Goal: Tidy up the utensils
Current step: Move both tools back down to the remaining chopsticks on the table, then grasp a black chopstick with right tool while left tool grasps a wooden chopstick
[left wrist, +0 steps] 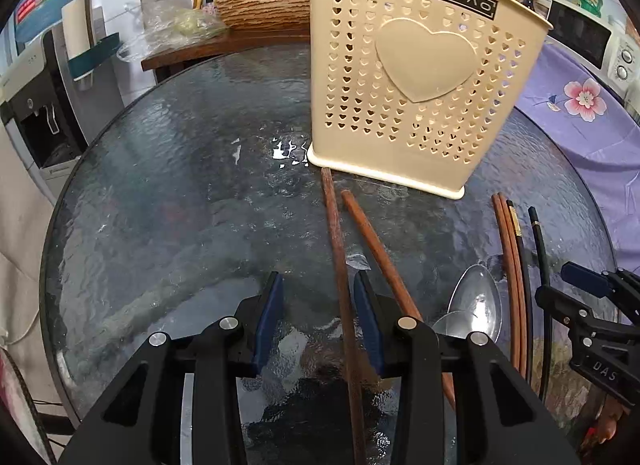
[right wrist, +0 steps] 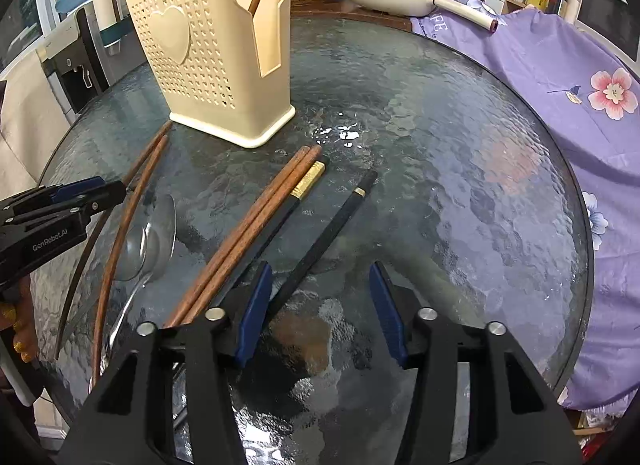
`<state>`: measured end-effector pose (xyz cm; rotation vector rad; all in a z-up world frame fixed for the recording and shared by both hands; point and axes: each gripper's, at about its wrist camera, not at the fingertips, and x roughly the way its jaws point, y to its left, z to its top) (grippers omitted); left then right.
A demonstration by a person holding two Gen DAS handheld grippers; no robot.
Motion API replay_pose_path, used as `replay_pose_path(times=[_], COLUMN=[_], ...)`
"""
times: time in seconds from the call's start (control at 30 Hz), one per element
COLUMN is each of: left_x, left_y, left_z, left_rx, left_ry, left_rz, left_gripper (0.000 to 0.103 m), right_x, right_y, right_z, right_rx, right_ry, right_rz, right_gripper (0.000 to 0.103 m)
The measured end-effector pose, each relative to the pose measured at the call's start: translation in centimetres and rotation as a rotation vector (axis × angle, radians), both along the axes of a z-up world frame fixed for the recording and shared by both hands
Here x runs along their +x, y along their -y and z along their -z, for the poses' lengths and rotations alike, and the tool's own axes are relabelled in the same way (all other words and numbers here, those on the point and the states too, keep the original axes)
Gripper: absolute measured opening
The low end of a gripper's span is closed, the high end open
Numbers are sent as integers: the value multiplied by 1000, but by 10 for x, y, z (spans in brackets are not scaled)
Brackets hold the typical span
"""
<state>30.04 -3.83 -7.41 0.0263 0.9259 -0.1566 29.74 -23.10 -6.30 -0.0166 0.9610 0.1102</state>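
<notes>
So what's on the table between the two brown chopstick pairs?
The metal spoons lie there, bowls toward the holder; otherwise bare glass. The left wrist view shows this best, the right wrist view agrees.

Even indoor light; white glare patch on glass table [left wrist: 160, 193]; sharp centre, fisheye-bent dark corners.
</notes>
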Motion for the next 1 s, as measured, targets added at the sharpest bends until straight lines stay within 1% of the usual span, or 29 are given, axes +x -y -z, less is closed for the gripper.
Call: replay_pose_path(times=[0.13,0.27,0.47,0.5,0.53,0.57,0.63,0.7,0.73,0.87,1.0], left_x=[12,29,50,52,55,58,62,62,63,59,52], left_y=[5,11,16,15,15,16,17,19,19,17,13], left_z=[-1,-1,-2,-2,-2,-2,-2,-2,-2,-1,-1], left_rx=[30,71,92,91,87,86,93,102,105,89,61], left_ry=[-20,-35,-48,-49,-51,-54,-51,-44,-42,-44,-49], left_rz=[16,36,42,40,41,46,48,49,49,41,29], left_gripper=[36,36,36,33,28,26,16,10,8,7,7], right_x=[9,20,39,42,46,49,54,57,57,64,63], right_y=[-1,1,4,4,5,5,6,8,9,15,22], right_z=[-1,-2,-2,-2,-2,-2,-2,-1,-1,-1,0], right_rx=[0,3,8,11,13,15,23,42,49,76,122], right_ry=[-13,-30,-40,-42,-44,-44,-45,-46,-46,-53,-54], right_rz=[6,23,55,62,72,75,88,98,100,100,92], right_gripper=[46,37,24,20,17,16,14,12,11,8,8])
